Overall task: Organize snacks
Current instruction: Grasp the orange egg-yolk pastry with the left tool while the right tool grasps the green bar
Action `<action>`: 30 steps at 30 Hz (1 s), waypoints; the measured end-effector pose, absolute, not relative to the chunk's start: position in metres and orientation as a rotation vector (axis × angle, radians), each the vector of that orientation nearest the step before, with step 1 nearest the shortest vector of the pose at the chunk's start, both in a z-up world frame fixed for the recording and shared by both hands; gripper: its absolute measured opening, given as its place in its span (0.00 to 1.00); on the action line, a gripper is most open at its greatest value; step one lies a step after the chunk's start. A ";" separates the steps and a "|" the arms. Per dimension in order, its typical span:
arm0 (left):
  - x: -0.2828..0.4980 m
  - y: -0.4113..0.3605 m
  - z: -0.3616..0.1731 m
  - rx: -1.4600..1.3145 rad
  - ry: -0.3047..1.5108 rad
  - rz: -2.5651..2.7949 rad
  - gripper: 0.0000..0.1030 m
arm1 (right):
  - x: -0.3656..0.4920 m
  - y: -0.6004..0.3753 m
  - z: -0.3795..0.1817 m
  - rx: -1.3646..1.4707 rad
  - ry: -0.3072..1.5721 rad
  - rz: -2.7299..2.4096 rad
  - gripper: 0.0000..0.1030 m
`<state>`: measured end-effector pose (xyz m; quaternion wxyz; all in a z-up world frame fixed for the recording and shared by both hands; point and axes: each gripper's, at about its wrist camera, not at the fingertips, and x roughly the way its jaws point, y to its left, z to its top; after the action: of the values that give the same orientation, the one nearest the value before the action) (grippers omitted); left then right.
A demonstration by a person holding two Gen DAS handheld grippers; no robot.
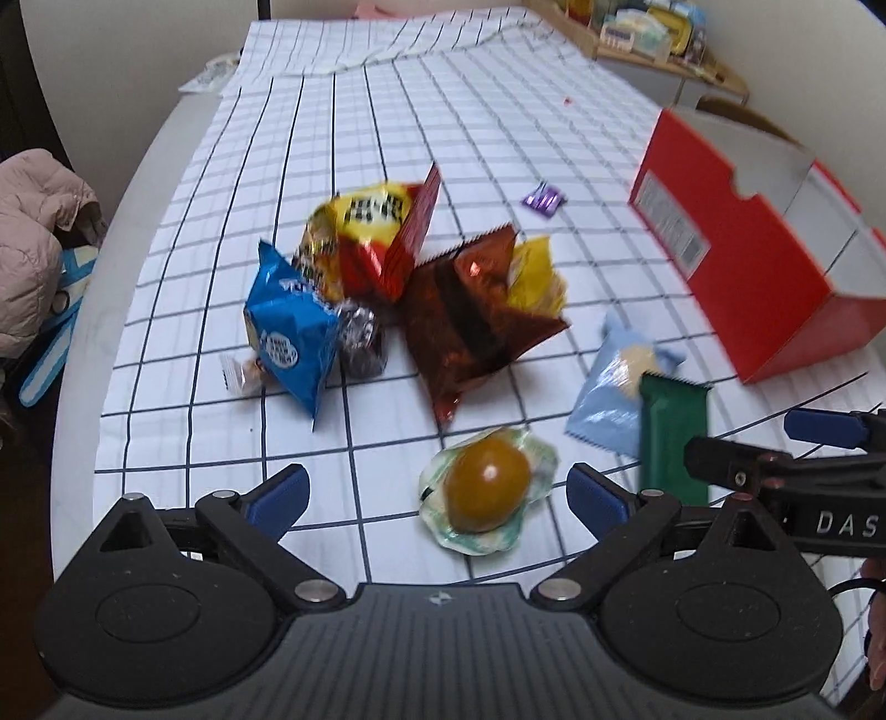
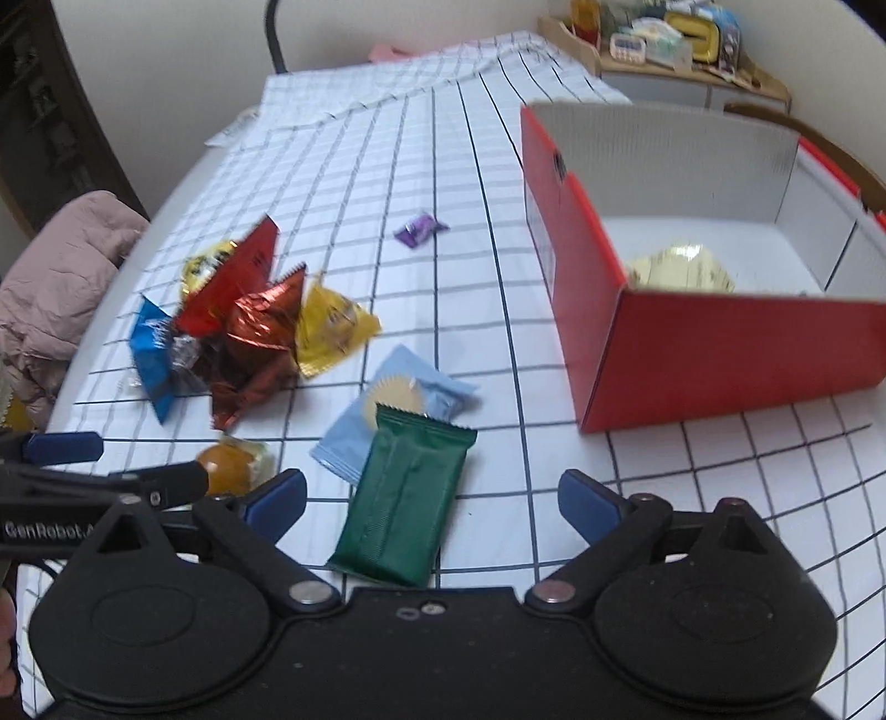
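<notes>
A brown egg-shaped snack in a clear wrapper (image 1: 487,487) lies on the checked cloth between the wide-apart blue pads of my left gripper (image 1: 437,495), which is open and not touching it. In the right wrist view a dark green packet (image 2: 407,498) lies between the fingers of my open right gripper (image 2: 432,498), its far end resting on a light blue packet (image 2: 398,410). Further off is a heap: blue bag (image 1: 288,332), yellow bag (image 1: 365,221), red-brown bag (image 1: 470,315). The red box (image 2: 692,354) stands open at the right, with a pale yellow packet (image 2: 681,268) inside.
A small purple candy (image 1: 544,198) lies alone beyond the heap. A pink jacket (image 1: 33,243) hangs off the table's left edge. A wooden shelf of small items (image 2: 681,39) stands at the back right. The cloth (image 1: 387,111) is bunched at the far end.
</notes>
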<state>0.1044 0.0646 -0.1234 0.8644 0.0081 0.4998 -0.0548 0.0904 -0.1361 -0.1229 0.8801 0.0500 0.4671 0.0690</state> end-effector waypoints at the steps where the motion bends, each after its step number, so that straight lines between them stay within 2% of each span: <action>1: 0.106 0.065 -0.127 0.018 1.055 -0.116 0.97 | 0.093 -0.136 -0.126 0.113 0.983 0.134 0.92; 8: 0.109 0.061 -0.143 0.062 1.058 -0.136 0.97 | 0.107 -0.133 -0.139 0.147 1.033 0.112 0.83; 15: 0.108 0.050 -0.148 0.095 1.034 -0.159 0.94 | 0.111 -0.120 -0.144 0.102 1.054 0.126 0.70; 17: 0.108 0.048 -0.149 0.102 1.036 -0.167 0.84 | 0.112 -0.118 -0.145 0.095 1.062 0.129 0.66; 22: 0.109 0.041 -0.151 0.122 1.058 -0.190 0.67 | 0.111 -0.116 -0.144 0.072 1.056 0.134 0.49; 24: 0.110 0.038 -0.152 0.139 1.068 -0.198 0.57 | 0.111 -0.117 -0.144 0.072 1.058 0.134 0.47; 27: 0.110 0.037 -0.152 0.140 1.070 -0.199 0.53 | 0.109 -0.119 -0.143 0.074 1.053 0.136 0.42; 30: 0.111 0.037 -0.151 0.128 1.076 -0.198 0.51 | 0.107 -0.122 -0.140 0.075 1.045 0.135 0.42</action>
<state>0.1107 0.0366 -0.1511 0.8522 0.0609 0.5112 -0.0939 0.1066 -0.1223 -0.1405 0.8637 0.0357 0.4986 0.0643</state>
